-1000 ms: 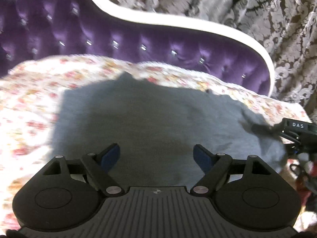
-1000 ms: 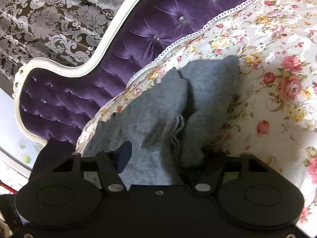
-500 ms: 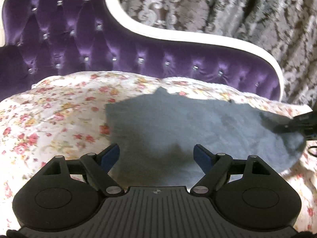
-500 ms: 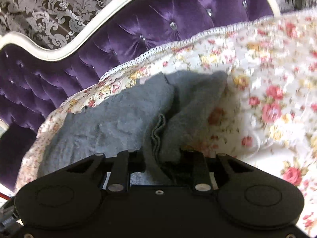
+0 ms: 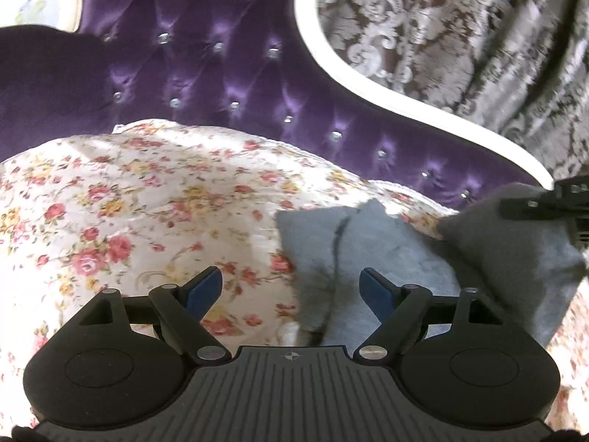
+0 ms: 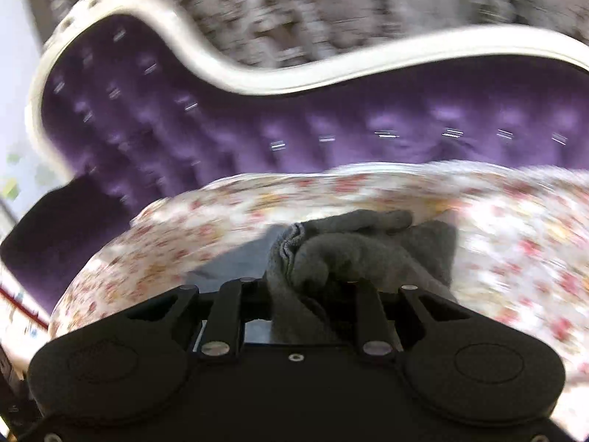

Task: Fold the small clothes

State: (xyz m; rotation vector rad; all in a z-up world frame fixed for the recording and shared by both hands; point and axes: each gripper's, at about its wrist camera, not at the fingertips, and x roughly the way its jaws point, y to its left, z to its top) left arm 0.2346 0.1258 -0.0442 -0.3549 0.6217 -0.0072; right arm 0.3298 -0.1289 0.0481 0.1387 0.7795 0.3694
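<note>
We find the grey knit garment [image 5: 386, 258] lying on the floral bedspread [image 5: 129, 202], near the purple tufted headboard [image 5: 221, 73]. The right gripper [image 6: 305, 287] is clenched on a bunched edge of the garment; its jaws have just been closing, with the cloth between them. In the left wrist view that same edge stands lifted clear of the bedspread at the far right, under the right gripper [image 5: 548, 202]. The left gripper [image 5: 291, 287] is released, jaws wide apart, nothing between them, hovering above the garment's left edge where it meets the bedspread.

We judge the fold to be only starting. Risks noted: the grasp takes a wad, not a clean hem, so several layers may travel together and the fold may come out crooked. The free side is unpinned, so the whole garment may drag across the bedspread instead of folding over. The right wrist view is blurred; we cannot confirm how deeply the cloth sits in the jaws, and a shallow bite could slip.
</note>
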